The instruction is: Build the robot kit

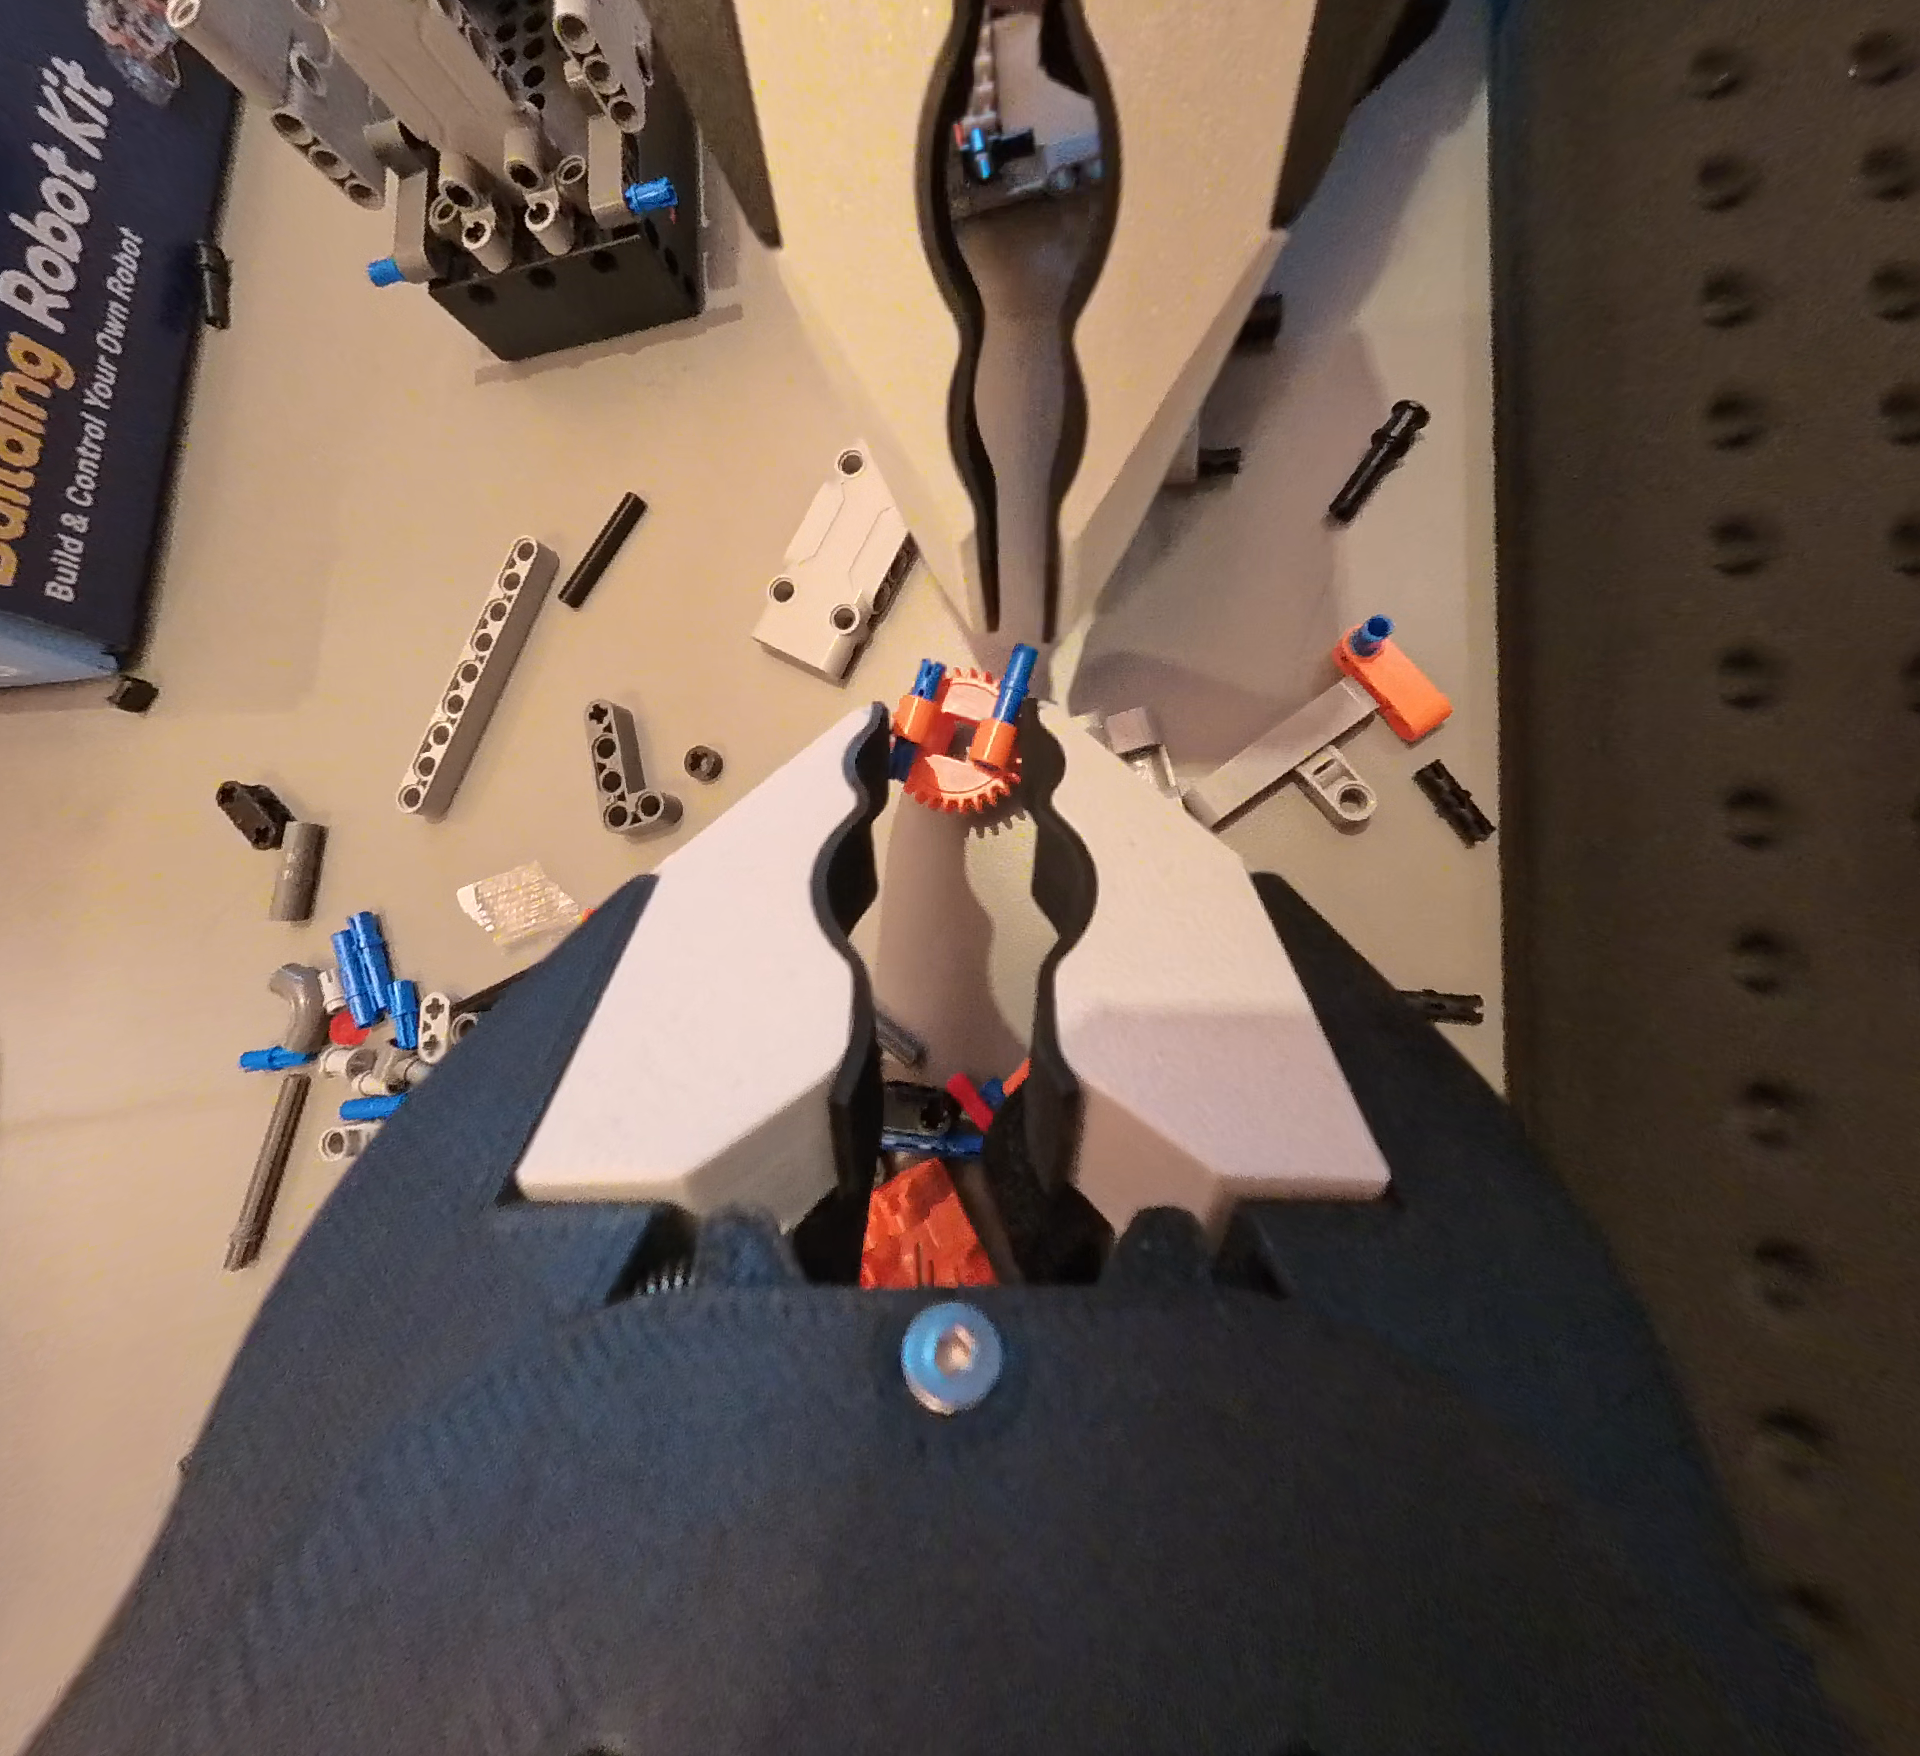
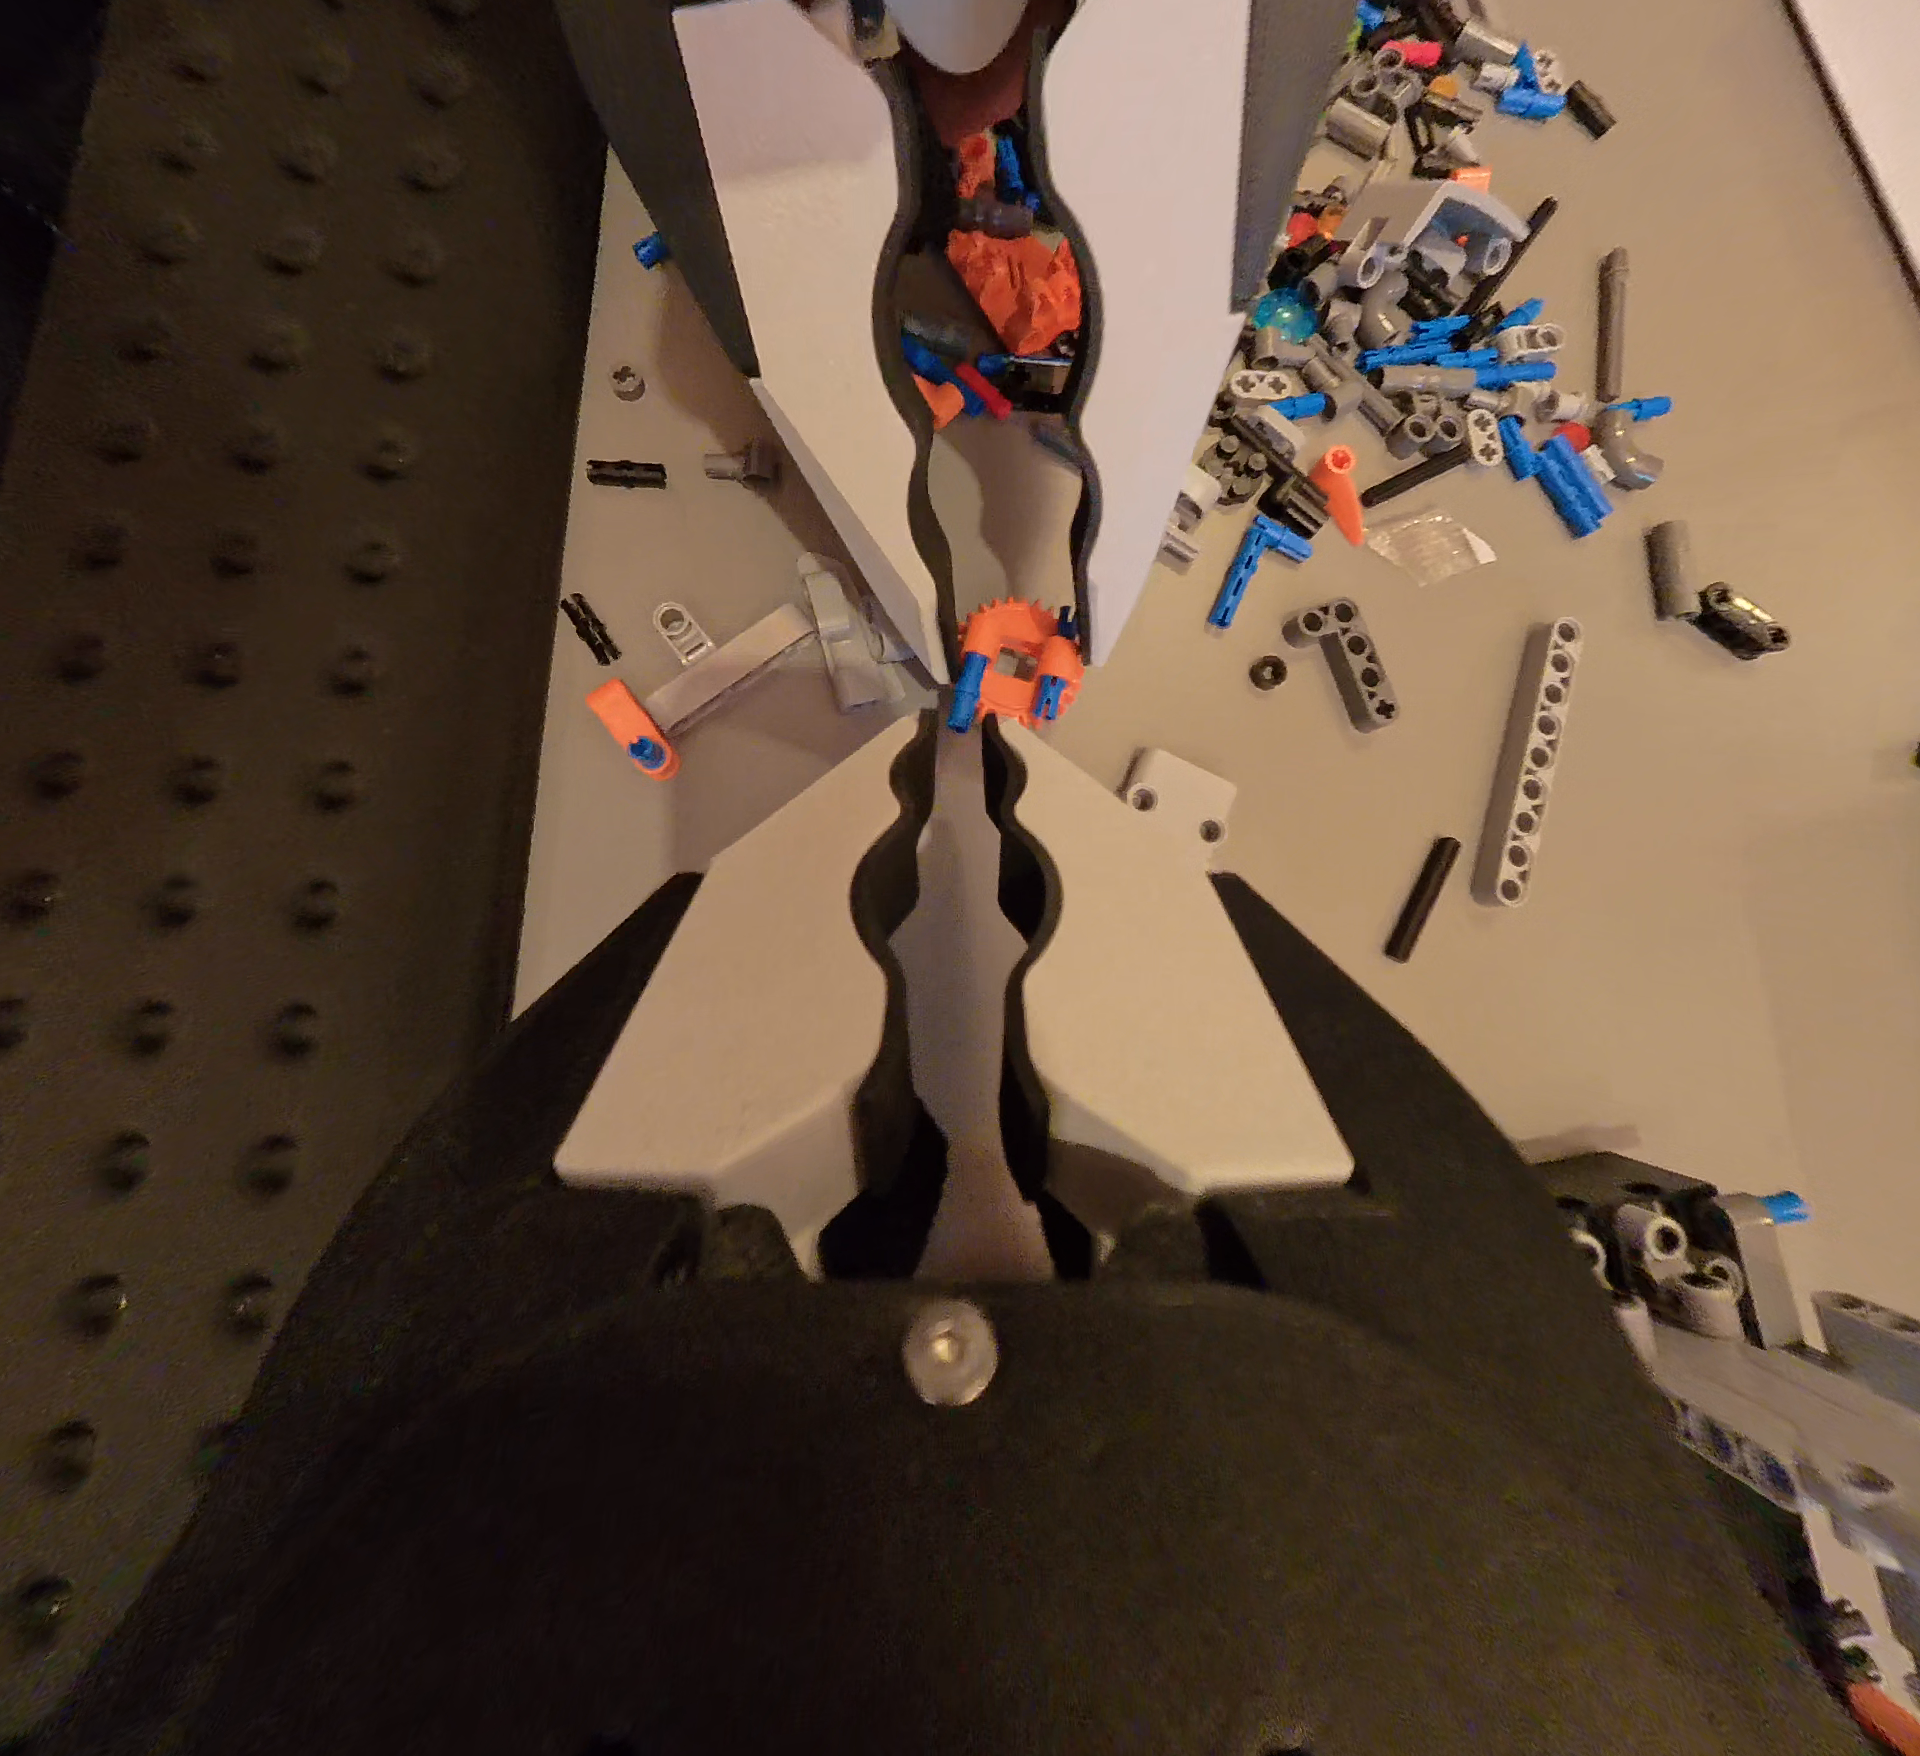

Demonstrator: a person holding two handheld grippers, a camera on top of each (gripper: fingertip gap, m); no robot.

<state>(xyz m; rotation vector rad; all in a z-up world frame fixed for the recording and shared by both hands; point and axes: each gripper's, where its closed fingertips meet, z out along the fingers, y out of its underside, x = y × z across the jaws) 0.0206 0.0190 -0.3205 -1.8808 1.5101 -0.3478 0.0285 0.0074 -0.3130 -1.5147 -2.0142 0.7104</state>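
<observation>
Both wrist views, same instant.

L side: left gripper (image 1: 956,750) had its jaws pinching an orange toothed plastic gear wheel (image 1: 951,771) at the very tips, held just above the pale grey counter (image 1: 364,459). The gear carried two orange sleeves w/ short blue plastic pins through them. The teeth showed on the side facing the left cam.

R side: right gripper (image 2: 961,740) came in from the opposite direction, tip to tip w/ the left one. Its jaws were drawn nearly together, w/ only a narrow slot between them. The end of one blue plastic pin (image 2: 964,693) sat in that slot, so they appeared to nip it (contact itself too small to confirm).

Surroundings, on the counter:
- long grey perforated plastic beam (image 1: 478,678), well apart from the gear
- short black plastic tube (image 1: 603,551), near the beam
- light grey flat plastic panel (image 1: 836,563), just beside the right gripper's tips
- grey bar w/ orange end connector (image 1: 1392,678), on the other side of the gear
- partly built grey-and-black block model (image 1: 499,148), farther off
- dense heap of loose blue, grey and black small parts (image 2: 1455,335)
- dark studded rubber mat (image 1: 1714,771), along the counter edge

Writing: dark blue cardboard box (image 1: 73,304) bore white and yellow print plus a product picture. Not transcribed. No other labels seen.
</observation>
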